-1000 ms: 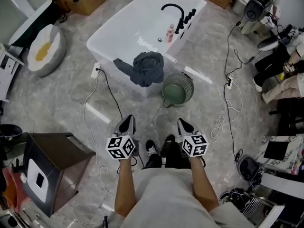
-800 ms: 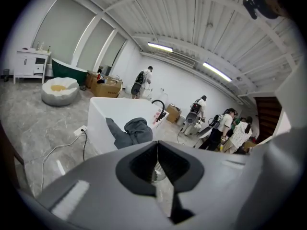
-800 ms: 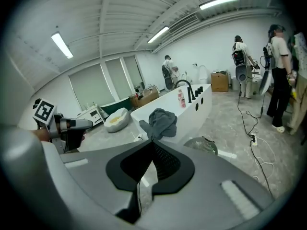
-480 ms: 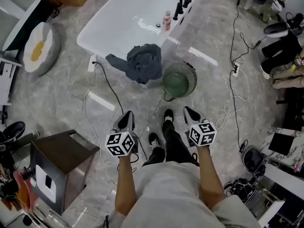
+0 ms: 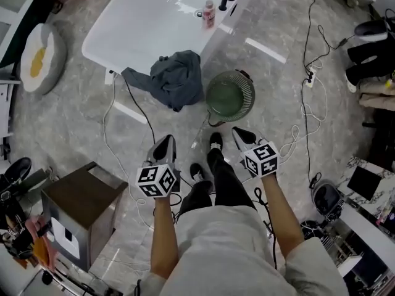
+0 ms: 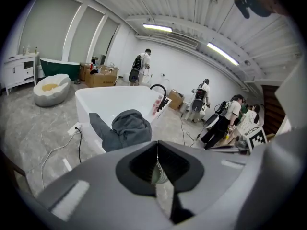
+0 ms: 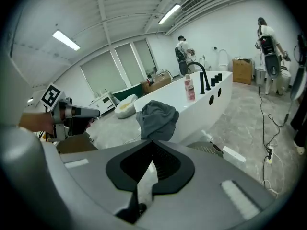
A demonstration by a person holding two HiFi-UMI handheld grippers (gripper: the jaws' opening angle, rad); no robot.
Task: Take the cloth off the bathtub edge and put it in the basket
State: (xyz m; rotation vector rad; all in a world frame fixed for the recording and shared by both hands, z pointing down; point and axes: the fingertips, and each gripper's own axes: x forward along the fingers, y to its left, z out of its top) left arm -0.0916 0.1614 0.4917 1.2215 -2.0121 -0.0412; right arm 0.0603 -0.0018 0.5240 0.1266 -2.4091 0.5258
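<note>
From the head we look steeply down on the white oval bathtub and the crumpled grey cloth. The cameras on the left hand-held gripper and the right hand-held gripper look forward from lower down, somewhat nearer. All three views share bathtub and cloth.

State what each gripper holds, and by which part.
Nothing: left gripper and right gripper are both shut and empty; the cloth lies on the bathtub edge.

Pink bottle, brown cabinet

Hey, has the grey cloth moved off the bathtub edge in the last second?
No. The cloth still hangs over the edge of the bathtub, just left of the basket, as before.
</note>
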